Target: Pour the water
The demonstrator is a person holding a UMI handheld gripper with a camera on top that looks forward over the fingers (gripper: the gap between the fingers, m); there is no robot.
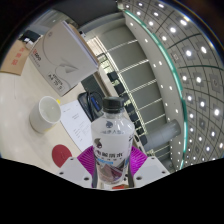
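A clear plastic water bottle [110,135] with a dark cap and a white label stands between my fingers, held upright. My gripper [109,160] is shut on the bottle: both magenta pads [136,157] press its lower body from either side. Left of the bottle, beyond the fingers, a white paper cup [46,112] stands upright on the pale table [22,92]. The cup's mouth is open; I cannot tell what is in it. The bottle hides the gap between the fingers.
A cardboard box [62,55] lies on the table beyond the cup. A sheet of paper [76,120] lies between cup and bottle. Beyond the table's edge are railings and a stairwell [135,75] with ceiling lights above.
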